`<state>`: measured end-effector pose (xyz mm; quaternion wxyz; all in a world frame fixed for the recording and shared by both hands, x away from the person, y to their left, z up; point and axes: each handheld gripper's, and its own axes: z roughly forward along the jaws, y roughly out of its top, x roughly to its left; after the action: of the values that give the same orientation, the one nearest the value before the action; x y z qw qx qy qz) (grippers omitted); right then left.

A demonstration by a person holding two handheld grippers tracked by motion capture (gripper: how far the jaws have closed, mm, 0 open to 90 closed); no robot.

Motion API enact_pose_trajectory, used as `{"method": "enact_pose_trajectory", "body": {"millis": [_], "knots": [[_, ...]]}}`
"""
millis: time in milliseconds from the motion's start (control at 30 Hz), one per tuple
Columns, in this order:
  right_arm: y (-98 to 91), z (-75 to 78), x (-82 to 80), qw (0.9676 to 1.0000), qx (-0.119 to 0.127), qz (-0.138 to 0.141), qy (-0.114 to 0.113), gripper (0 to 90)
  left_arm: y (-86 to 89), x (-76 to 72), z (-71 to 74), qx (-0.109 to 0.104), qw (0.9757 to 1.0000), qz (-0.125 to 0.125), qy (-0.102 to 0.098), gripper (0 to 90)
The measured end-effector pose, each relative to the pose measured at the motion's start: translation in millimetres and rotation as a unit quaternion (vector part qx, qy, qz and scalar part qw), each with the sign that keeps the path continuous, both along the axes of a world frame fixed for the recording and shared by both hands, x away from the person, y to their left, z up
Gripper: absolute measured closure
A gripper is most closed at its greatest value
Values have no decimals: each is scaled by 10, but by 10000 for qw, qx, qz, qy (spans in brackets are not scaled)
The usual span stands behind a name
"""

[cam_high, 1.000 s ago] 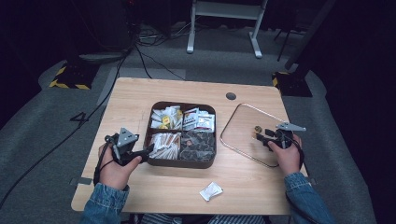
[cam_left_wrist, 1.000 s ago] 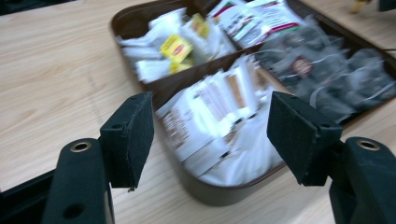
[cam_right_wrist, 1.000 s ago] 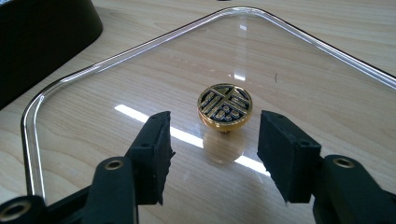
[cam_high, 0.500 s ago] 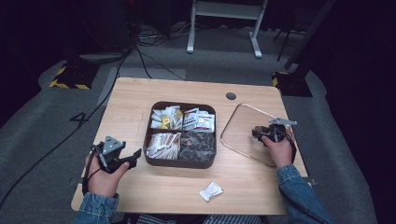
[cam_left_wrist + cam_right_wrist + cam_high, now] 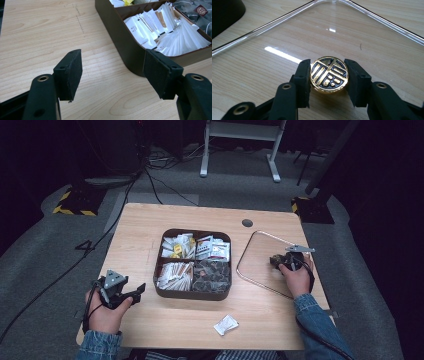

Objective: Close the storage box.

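The right gripper (image 5: pixel 329 80) clamps the lid's (image 5: pixel 260 245) gold knob (image 5: pixel 329 75), right of the box (image 5: pixel 192 294). Left of the box, the left gripper's (image 5: pixel 112 75) jaws gape; packet (image 5: pixel 226 324) print is illegible.

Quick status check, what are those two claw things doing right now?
Left tool open, holding nothing, beside the brown box. Right tool shut on the gold knob of the clear lid. Nothing in the way.

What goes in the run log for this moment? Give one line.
left gripper: open, over bare table beside box | right gripper: shut on gold knob of clear lid | loose packet: near front edge
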<state>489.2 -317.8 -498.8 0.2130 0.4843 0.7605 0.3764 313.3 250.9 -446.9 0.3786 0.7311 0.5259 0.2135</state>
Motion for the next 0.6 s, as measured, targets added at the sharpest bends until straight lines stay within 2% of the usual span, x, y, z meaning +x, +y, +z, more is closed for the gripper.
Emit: {"method": "enact_pose_trajectory", "body": {"millis": [267,600], "knots": [[-41,17,-33,10000,-23,-34,-29,594,6,39,-21,37,10000,-20,50,321],[-2,193,-101,9996,151,155,-157,594,23,78,-75,91,9998,-13,150,319]]}}
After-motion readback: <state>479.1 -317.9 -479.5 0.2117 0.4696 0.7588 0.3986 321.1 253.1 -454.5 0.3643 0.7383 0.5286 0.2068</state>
